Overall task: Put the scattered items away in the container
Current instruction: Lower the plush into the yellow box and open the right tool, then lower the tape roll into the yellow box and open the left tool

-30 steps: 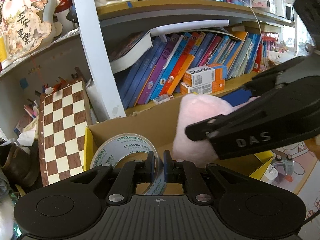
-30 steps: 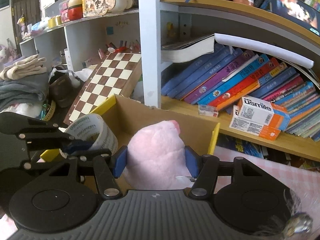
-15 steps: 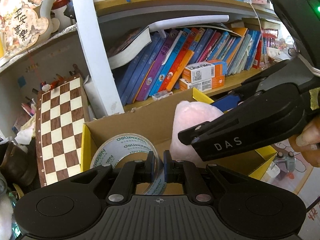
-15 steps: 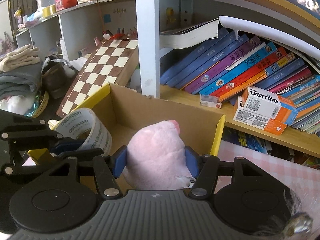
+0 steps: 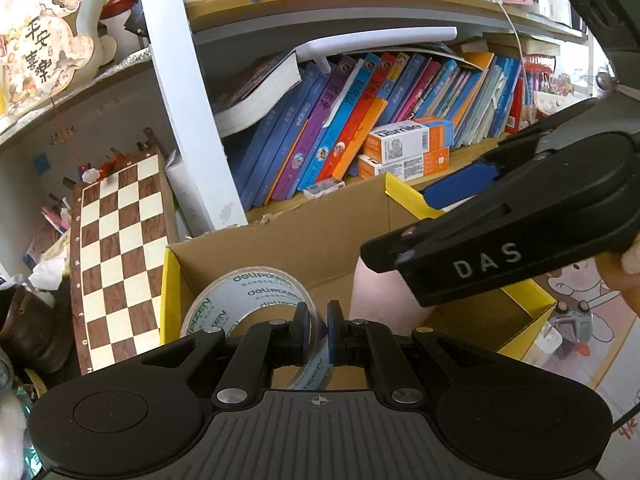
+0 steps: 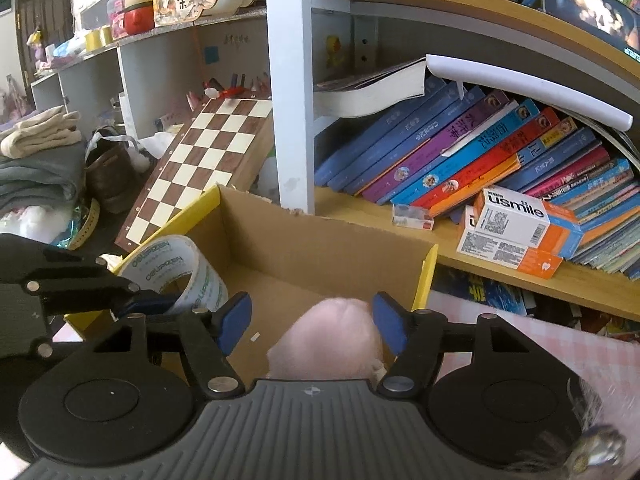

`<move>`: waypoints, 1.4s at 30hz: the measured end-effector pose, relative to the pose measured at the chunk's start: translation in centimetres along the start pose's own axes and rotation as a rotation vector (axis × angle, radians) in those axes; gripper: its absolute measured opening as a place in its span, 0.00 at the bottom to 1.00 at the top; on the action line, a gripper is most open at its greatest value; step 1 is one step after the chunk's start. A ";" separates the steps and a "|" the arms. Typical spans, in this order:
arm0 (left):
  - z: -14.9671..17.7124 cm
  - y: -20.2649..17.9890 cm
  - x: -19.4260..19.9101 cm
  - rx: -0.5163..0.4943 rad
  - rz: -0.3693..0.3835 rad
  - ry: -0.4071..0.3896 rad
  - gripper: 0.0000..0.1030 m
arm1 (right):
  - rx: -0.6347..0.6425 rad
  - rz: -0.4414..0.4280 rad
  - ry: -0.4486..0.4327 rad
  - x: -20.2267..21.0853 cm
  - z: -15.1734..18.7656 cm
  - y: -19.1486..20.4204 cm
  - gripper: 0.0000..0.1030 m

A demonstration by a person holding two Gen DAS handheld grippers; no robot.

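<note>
The right gripper (image 6: pixel 314 322) had just been opening: its blue pads, which had pressed both flanks of the pink plush toy (image 6: pixel 328 336) a moment before, drew apart. A gap appeared between the left pad and the toy; the right pad stood just beside it. The toy sank lower between the jaws, toward the floor of the cardboard box (image 6: pixel 320 248).

The soft pink plush toy (image 6: pixel 332 336) is blurred, and its lower part is hidden behind the body of the right gripper (image 6: pixel 312 322). In the left wrist view, the black arm marked DAS covers most of this toy (image 5: pixel 374 300). The near side of the clear tape roll (image 5: pixel 248 300) is hidden behind the left gripper (image 5: pixel 318 326).
</note>
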State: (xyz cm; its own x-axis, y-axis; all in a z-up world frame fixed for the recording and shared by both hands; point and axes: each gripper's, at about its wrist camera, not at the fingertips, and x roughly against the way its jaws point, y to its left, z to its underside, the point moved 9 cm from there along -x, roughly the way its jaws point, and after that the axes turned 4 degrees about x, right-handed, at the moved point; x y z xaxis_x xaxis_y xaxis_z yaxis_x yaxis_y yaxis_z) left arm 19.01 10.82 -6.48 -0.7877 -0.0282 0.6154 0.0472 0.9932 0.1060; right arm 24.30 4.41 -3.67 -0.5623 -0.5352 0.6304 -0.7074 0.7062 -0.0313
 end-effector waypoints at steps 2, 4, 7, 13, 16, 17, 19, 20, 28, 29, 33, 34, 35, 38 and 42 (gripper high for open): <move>0.1 0.0 0.0 -0.001 0.000 0.002 0.08 | -0.002 0.000 0.007 0.2 0.3 0.0 0.66; 0.2 -0.1 -0.1 -0.004 0.002 0.006 0.08 | -0.002 0.003 0.010 0.4 0.5 0.1 0.67; 0.3 -0.2 -0.3 -0.006 0.005 0.008 0.09 | -0.005 0.009 0.016 0.7 0.9 0.0 0.69; 0.6 -0.4 -0.8 -0.011 0.011 0.022 0.09 | -0.019 0.020 0.021 1.1 1.4 -0.2 0.70; 1.0 -0.3 -1.4 -0.017 0.010 0.042 0.09 | -0.029 0.019 0.028 1.2 1.8 -0.3 0.70; 1.1 -0.3 -1.5 -0.019 0.009 0.049 0.10 | -0.031 0.019 0.032 1.2 1.9 -0.3 0.70; 1.3 -0.2 -1.8 -0.020 0.007 0.060 0.10 | -0.034 0.019 0.039 1.2 2.2 -0.3 0.70; 1.4 -0.1 -1.9 -0.020 0.006 0.065 0.10 | -0.035 0.018 0.042 1.2 2.3 -0.3 0.70; 2.0 0.0 -2.5 -0.021 0.002 0.094 0.12 | -0.039 0.015 0.051 1.4 2.7 -0.2 0.70; 2.0 0.1 -2.5 -0.022 0.000 0.093 0.12 | -0.039 0.015 0.053 1.4 2.8 -0.3 0.70; 2.0 0.1 -2.5 -0.021 -0.004 0.091 0.13 | -0.036 0.016 0.058 1.4 2.9 -0.2 0.70; 2.0 0.1 -2.5 -0.021 -0.005 0.091 0.13 | -0.036 0.015 0.058 1.4 3.0 -0.2 0.70; 2.0 0.1 -2.5 -0.021 -0.006 0.091 0.13 | -0.036 0.015 0.058 1.4 3.0 -0.2 0.70; 1.9 0.2 -2.5 -0.024 -0.007 0.090 0.14 | -0.036 0.015 0.060 1.5 3.0 -0.2 0.70; 1.9 0.2 -2.5 -0.026 -0.008 0.088 0.14 | -0.037 0.013 0.061 1.5 3.1 -0.1 0.70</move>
State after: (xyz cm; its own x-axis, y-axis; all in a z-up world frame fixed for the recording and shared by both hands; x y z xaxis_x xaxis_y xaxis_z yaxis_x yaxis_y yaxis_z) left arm 19.85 11.27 -9.52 -0.7311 -0.0476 0.6807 0.0577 0.9897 0.1312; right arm 22.24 2.11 -5.11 -0.5431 -0.4974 0.6765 -0.6834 0.7300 -0.0119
